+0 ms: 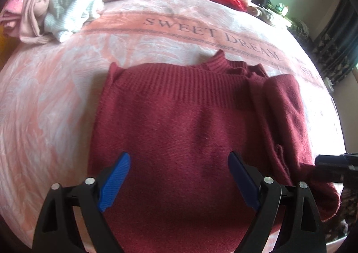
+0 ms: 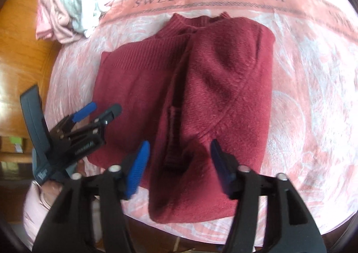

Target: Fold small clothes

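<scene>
Sweater: dark red knitted sweater (image 2: 179, 87) lies flat on the pink "SWEET DREAM" blanket (image 2: 302, 78), right side folded inward.
Left gripper (image 1: 179, 177): my jaws wide open, empty, above its lower body.
Right gripper (image 2: 179, 165): my jaws likewise open, empty.
Advice: pinch both hem corners evenly, then fold upward.

The left tongs (image 1: 179, 177) have 2 black triangular arms with cut-out slots, 4 silver round screw heads and ribbed blue pads (image 1: 114, 183). The right tongs (image 2: 179, 168) match: black arms, silver screws, ribbed blue pads (image 2: 137, 169).
</scene>
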The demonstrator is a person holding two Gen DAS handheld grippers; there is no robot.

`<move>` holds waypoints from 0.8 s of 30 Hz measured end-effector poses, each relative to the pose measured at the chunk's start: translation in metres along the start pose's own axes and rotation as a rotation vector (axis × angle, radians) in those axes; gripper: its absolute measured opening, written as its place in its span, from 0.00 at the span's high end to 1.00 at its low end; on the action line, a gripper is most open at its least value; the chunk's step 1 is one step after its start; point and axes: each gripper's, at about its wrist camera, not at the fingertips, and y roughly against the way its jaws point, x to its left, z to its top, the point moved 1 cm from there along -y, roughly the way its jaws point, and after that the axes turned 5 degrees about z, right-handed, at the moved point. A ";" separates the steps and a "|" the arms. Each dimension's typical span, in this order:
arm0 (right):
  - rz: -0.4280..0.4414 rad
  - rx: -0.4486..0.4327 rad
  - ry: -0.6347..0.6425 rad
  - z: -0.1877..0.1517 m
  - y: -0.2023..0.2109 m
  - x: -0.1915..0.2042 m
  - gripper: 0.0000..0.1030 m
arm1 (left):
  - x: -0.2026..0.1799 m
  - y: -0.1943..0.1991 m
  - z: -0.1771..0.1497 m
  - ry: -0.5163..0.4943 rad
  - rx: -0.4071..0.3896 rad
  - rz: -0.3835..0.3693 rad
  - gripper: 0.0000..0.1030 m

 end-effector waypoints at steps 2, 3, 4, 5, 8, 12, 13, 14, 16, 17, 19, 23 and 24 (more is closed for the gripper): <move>-0.084 0.007 0.052 0.001 -0.008 0.015 0.32 | 0.009 -0.002 0.002 0.031 0.012 0.017 0.13; -0.125 0.022 0.073 0.002 -0.016 0.022 0.32 | 0.014 -0.003 0.002 0.043 0.020 0.020 0.13; -0.153 0.035 0.074 0.000 -0.023 0.024 0.32 | 0.018 -0.005 0.002 0.050 0.026 0.023 0.13; -0.173 0.046 0.066 0.001 -0.030 0.024 0.32 | 0.021 -0.006 0.003 0.055 0.030 0.028 0.13; -0.239 0.082 0.008 0.000 -0.050 0.016 0.45 | 0.030 -0.006 0.005 0.057 0.033 0.040 0.13; -0.205 0.062 -0.065 0.006 -0.053 0.004 0.64 | 0.043 -0.004 0.009 0.066 0.021 0.052 0.13; -0.184 0.055 -0.090 0.008 -0.049 0.001 0.72 | 0.045 -0.003 0.009 0.068 0.019 0.055 0.13; -0.169 0.050 -0.103 0.008 -0.046 -0.001 0.76 | 0.048 -0.003 0.009 0.072 0.019 0.059 0.13; -0.146 0.040 -0.115 0.009 -0.041 -0.003 0.79 | 0.055 -0.004 0.009 0.080 0.021 0.062 0.13; -0.134 0.035 -0.116 0.010 -0.037 -0.003 0.81 | 0.058 -0.004 0.008 0.085 0.024 0.062 0.13; -0.086 0.001 -0.121 0.010 -0.026 0.000 0.82 | 0.064 -0.004 0.007 0.094 0.026 0.061 0.13; 0.007 -0.068 -0.064 0.010 -0.001 0.022 0.85 | 0.074 0.001 0.009 0.117 0.008 0.060 0.13; 0.041 -0.079 -0.045 0.010 0.001 0.031 0.85 | 0.078 0.003 0.011 0.130 -0.001 0.057 0.13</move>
